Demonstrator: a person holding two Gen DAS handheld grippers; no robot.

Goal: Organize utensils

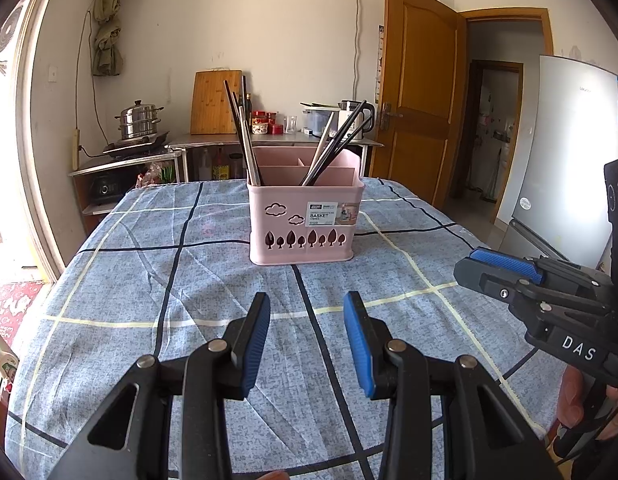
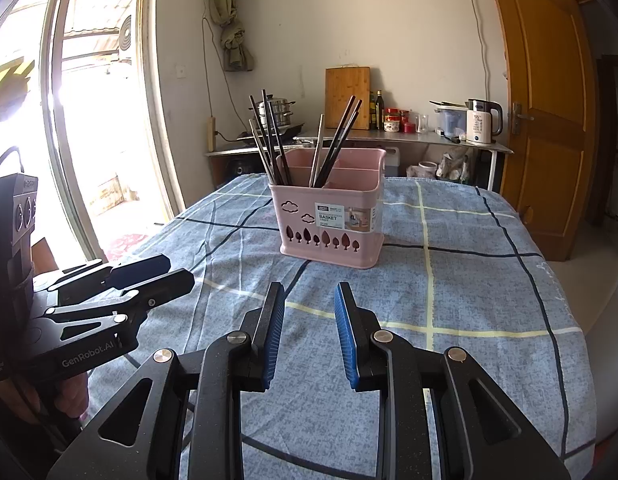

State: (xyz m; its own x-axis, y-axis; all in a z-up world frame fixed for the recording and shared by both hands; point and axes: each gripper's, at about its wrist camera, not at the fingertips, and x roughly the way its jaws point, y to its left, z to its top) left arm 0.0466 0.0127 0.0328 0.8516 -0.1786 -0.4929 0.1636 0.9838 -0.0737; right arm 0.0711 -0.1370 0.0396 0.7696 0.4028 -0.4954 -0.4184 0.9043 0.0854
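Note:
A pink utensil basket (image 1: pixel 305 224) (image 2: pixel 333 224) with cloud and tree cut-outs stands in the middle of the table. Dark and pale chopsticks (image 1: pixel 245 136) (image 2: pixel 269 140) lean in its left compartment, and another bunch of chopsticks (image 1: pixel 337 140) (image 2: pixel 337 140) leans in the middle one. My left gripper (image 1: pixel 307 308) hovers over the cloth in front of the basket, open and empty. My right gripper (image 2: pixel 309 300) is likewise open with nothing between its blue pads. Each gripper appears at the side of the other's view: the right gripper (image 1: pixel 501 268) and the left gripper (image 2: pixel 149 276).
A blue checked tablecloth (image 1: pixel 189 280) (image 2: pixel 469 280) covers the table. Behind stand a steel side table (image 1: pixel 269 140) with jars, a cutting board (image 1: pixel 215 102), a kettle (image 2: pixel 483 122), and a steamer pot (image 1: pixel 139 120). A wooden door (image 1: pixel 421 92) and a fridge (image 1: pixel 577 152) are at right.

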